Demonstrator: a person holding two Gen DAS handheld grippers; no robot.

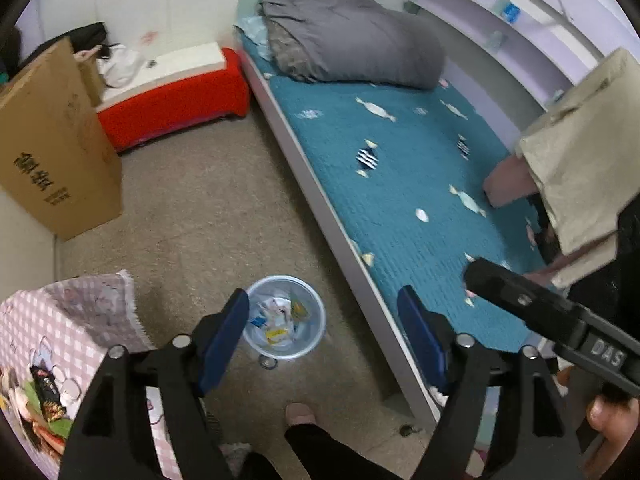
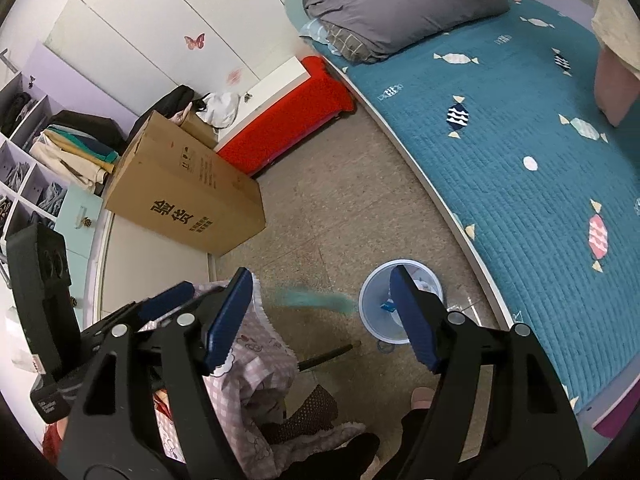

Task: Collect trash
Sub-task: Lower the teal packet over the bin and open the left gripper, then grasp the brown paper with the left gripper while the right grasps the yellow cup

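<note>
Both tools gape empty: left tool (image 1: 324,320) hangs over the floor bin (image 1: 285,317) for dropping trash; right tool (image 2: 322,316) waits.

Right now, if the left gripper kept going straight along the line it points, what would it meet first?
Most likely the clear trash bin on the floor. The left gripper is open and empty, aimed steeply down, and the bin sits between its fingers in the left wrist view. Depth is unclear; it could strike the bare floor beside the bin instead.

bin (image 1: 285,316) on floor beside bed (image 1: 400,168) | wrappers (image 1: 276,316) in bin
</note>
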